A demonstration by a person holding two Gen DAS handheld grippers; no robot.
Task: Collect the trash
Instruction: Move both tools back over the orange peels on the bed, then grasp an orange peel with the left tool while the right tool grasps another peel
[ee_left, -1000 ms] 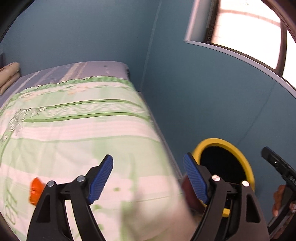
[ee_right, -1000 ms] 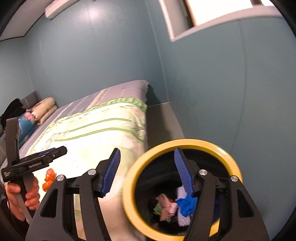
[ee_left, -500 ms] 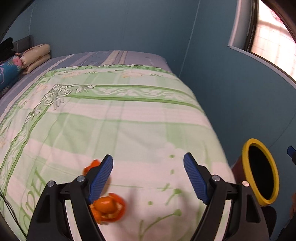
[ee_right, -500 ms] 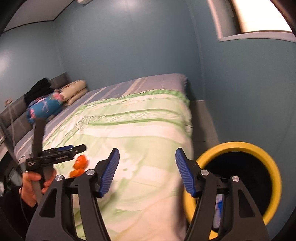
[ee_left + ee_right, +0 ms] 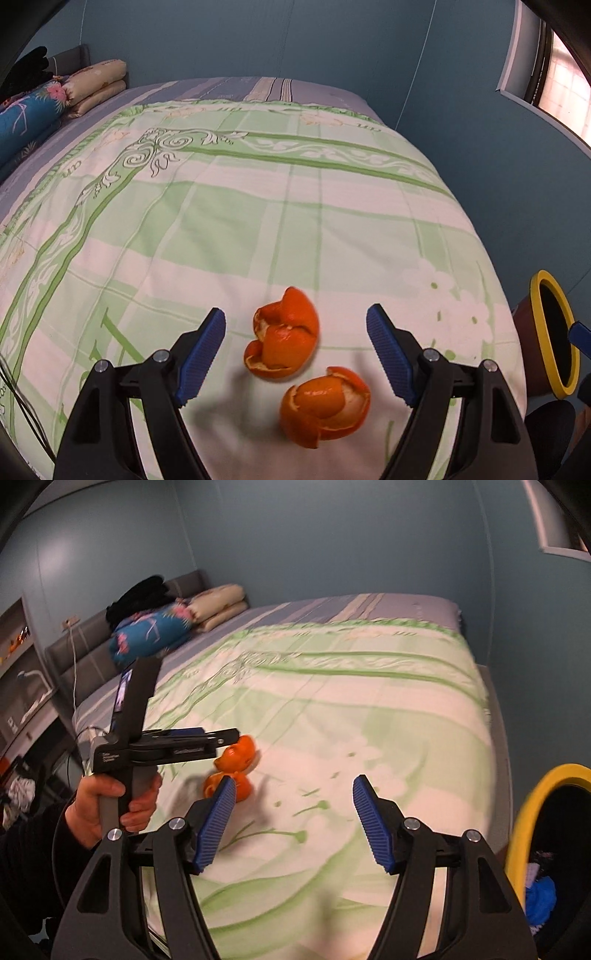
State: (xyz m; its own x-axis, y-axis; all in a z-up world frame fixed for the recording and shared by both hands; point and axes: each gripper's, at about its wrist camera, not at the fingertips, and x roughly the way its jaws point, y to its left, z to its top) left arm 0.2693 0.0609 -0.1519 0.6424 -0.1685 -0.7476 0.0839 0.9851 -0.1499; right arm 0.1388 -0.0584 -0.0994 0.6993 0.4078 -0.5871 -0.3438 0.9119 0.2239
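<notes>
Over the bed, the left tongs have swung from the bin to straddle the orange peels, spread apart like the empty right tongs, ready to grab.

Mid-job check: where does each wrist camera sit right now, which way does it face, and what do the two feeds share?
Left wrist: on the left gripper, looking down its open fingers at two orange peels on the green quilt.
Right wrist: on the right gripper, open, facing across the bed; the left hand shows holding its gripper.
Shared: peels, quilt, yellow-rimmed bin, pillows.
</notes>
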